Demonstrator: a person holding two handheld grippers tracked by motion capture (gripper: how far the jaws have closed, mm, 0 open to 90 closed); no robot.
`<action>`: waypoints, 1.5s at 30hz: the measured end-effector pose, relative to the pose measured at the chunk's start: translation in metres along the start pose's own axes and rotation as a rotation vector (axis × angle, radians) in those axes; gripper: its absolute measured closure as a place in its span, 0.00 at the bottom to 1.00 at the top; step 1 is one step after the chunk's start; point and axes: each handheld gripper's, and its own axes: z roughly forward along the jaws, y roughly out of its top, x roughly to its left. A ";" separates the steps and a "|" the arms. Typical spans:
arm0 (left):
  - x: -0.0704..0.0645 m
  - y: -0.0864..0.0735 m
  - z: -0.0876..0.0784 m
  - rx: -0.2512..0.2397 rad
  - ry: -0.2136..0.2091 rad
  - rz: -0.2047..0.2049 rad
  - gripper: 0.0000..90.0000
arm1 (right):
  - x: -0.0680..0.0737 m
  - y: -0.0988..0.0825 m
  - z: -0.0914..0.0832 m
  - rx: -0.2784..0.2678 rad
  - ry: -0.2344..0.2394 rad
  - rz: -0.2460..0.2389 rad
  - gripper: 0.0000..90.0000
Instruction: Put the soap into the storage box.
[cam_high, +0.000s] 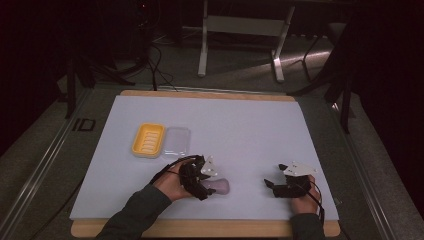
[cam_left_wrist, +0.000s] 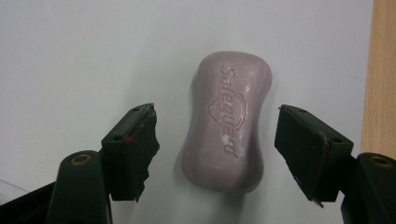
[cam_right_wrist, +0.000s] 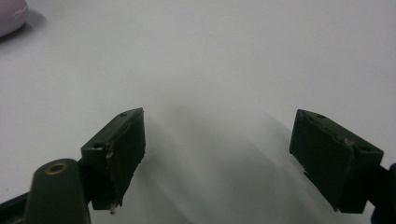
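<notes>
With the left gripper (cam_left_wrist: 217, 149) spread wide astride the purple soap bar (cam_left_wrist: 229, 123), jaws flanking its long sides untouched; right gripper (cam_right_wrist: 217, 158) open, empty, farther off.

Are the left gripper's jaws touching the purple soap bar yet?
Apart. In the left gripper view the left gripper straddles the purple soap bar, with white table surface visible between each jaw and the bar's sides.
</notes>
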 end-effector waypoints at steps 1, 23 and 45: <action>0.000 0.001 0.001 0.005 -0.002 0.002 0.33 | 0.000 0.000 0.000 0.000 0.000 0.000 0.20; 0.003 0.015 0.024 0.109 -0.077 0.045 0.37 | 0.000 0.000 0.001 0.004 0.000 0.002 0.20; 0.005 0.026 0.047 0.243 -0.141 0.082 0.43 | 0.000 0.000 0.001 0.006 0.001 0.001 0.20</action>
